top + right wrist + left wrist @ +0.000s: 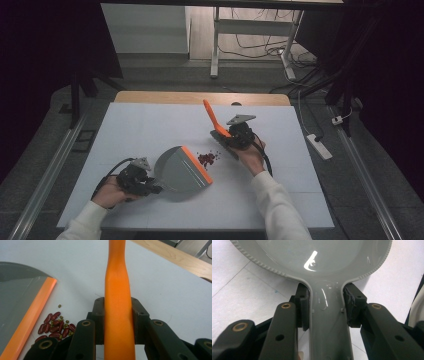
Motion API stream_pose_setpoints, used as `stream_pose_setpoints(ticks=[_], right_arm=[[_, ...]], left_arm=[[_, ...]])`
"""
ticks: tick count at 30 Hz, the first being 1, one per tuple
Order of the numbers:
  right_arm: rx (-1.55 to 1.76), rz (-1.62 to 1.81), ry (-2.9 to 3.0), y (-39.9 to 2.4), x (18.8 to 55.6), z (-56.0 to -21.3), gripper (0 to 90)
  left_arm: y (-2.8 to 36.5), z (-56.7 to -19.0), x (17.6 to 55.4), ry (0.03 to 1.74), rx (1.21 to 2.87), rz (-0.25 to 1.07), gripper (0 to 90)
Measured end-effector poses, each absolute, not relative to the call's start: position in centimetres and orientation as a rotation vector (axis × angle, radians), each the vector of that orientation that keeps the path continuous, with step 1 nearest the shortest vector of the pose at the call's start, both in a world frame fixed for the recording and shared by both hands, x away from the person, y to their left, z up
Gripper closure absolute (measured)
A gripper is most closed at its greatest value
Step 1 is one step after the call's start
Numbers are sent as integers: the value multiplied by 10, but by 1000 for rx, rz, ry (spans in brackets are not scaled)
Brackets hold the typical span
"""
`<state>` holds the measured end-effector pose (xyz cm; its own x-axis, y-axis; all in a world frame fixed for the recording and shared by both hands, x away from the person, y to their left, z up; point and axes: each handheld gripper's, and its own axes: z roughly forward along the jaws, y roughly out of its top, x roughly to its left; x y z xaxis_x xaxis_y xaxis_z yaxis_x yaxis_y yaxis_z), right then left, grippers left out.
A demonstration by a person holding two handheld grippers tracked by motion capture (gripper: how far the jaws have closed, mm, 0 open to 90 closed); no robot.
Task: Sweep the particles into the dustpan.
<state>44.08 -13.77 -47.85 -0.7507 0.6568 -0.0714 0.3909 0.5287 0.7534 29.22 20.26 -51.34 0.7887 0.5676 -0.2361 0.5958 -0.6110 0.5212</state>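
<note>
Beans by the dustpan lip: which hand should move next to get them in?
Right. Its tool grips the orange brush handle just beyond the beans, ready to sweep them in. The left tool only holds the dustpan, whose orange lip already faces them.

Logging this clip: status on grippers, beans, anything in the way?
Left gripper shut on dustpan handle. Right gripper shut on orange brush handle. Beans piled at the dustpan's orange lip, not yet swept in. Nothing between.
</note>
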Motion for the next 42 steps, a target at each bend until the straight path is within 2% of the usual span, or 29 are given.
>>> stream_pose_setpoints(ticks=[42], right_arm=[[735, 1003, 2546, -94, 420, -487, 700]], left_arm=[[199, -516, 294, 865, 2395, -86, 622]])
